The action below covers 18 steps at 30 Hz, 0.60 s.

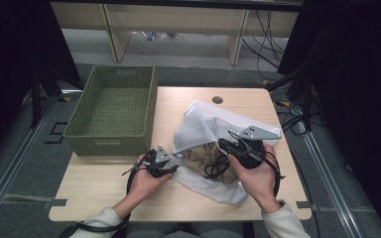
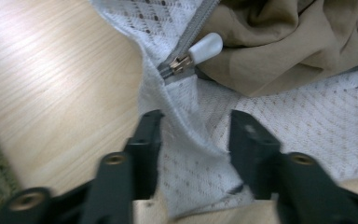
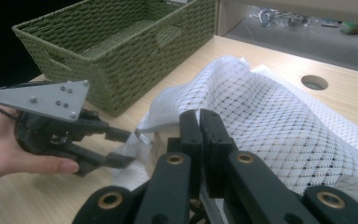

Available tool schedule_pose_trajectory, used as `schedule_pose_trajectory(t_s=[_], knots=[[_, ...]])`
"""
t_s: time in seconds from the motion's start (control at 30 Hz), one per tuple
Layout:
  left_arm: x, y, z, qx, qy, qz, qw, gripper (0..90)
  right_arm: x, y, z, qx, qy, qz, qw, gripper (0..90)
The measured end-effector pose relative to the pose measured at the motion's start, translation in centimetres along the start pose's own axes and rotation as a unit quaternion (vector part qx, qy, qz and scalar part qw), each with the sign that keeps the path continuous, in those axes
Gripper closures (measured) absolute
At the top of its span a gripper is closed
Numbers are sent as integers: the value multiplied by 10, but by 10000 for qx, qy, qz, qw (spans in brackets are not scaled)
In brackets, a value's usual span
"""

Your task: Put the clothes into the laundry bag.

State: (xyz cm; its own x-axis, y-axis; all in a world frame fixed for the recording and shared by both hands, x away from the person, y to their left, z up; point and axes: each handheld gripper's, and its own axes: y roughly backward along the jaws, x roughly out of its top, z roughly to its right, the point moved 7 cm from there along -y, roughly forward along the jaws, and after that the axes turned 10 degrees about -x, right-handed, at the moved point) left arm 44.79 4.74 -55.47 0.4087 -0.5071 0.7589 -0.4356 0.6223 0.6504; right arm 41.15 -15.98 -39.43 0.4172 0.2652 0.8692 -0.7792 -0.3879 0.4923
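A white mesh bag (image 1: 206, 121) lies on the wooden table (image 1: 94, 193), its mouth open toward me with a tan garment (image 1: 201, 157) inside. My right gripper (image 1: 223, 145) is shut on the bag's upper edge and holds that edge up like a tent; in the right gripper view its jaws (image 3: 199, 117) meet at the mesh (image 3: 279, 121). My left gripper (image 1: 174, 161) stands open at the bag's left corner. In the left gripper view a fold of mesh (image 2: 191, 135) runs between its spread jaws (image 2: 193, 121), just below the zipper's white pull (image 2: 206, 45) and the tan garment (image 2: 279, 42).
A green woven basket (image 1: 111, 141) stands at the table's back left, its rim (image 3: 121, 60) close behind the left gripper (image 3: 121, 148). A round cable hole (image 1: 218, 99) sits near the far edge. Bare wood stretches along the front left.
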Motion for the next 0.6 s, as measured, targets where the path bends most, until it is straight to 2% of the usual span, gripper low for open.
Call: schedule_pose_trajectory(t_s=[0.03,0.07,0.1,0.13,0.2,0.23,0.27,0.33,0.37,0.4,0.43,0.47,0.53,0.57,0.6], knots=[[2,-2,0,2,57,60,10000,629,0,0,-1,45,-73,-9,10000,896],[3,-1,-1,-39,-54,10,10000,738,0,0,-1,37,-104,-20,9999,896],[3,0,0,-149,-45,-6,9999,810,0,0,-1,36,-55,-6,10000,896],[4,1,2,-208,67,41,9998,874,0,0,-1,37,-85,-15,10000,896],[5,8,8,-368,53,33,9993,890,-1,0,-3,65,-179,-17,9998,896],[5,12,11,-469,61,80,9988,891,-1,0,-2,15,-165,-14,9999,896],[5,17,17,-597,107,138,9981,892,-2,1,-2,103,-152,-104,9998,896],[4,30,26,-791,111,265,9965,892,-4,0,0,30,-115,-95,9999,896],[2,38,32,-882,100,312,9956,892,-5,0,0,31,-150,-125,9998,896],[1,42,36,-993,77,389,9943,892,-6,-1,2,22,-80,-118,9999,896],[-1,50,43,-1161,49,388,9925,892,-7,-1,1,-15,-160,-122,9998,896],[-3,52,47,-1165,84,469,9920,892,-9,-2,3,-30,-10,-146,9999,896],[-9,59,56,-1279,-48,409,9909,892,-13,-3,1,-3,44,-165,9999,896],[-13,62,60,-1335,-38,393,9903,891,-17,-3,-2,39,-11,-296,9996,896],[-16,63,64,-1426,-16,370,9891,891,-22,-5,-5,83,41,-358,9993,896]])
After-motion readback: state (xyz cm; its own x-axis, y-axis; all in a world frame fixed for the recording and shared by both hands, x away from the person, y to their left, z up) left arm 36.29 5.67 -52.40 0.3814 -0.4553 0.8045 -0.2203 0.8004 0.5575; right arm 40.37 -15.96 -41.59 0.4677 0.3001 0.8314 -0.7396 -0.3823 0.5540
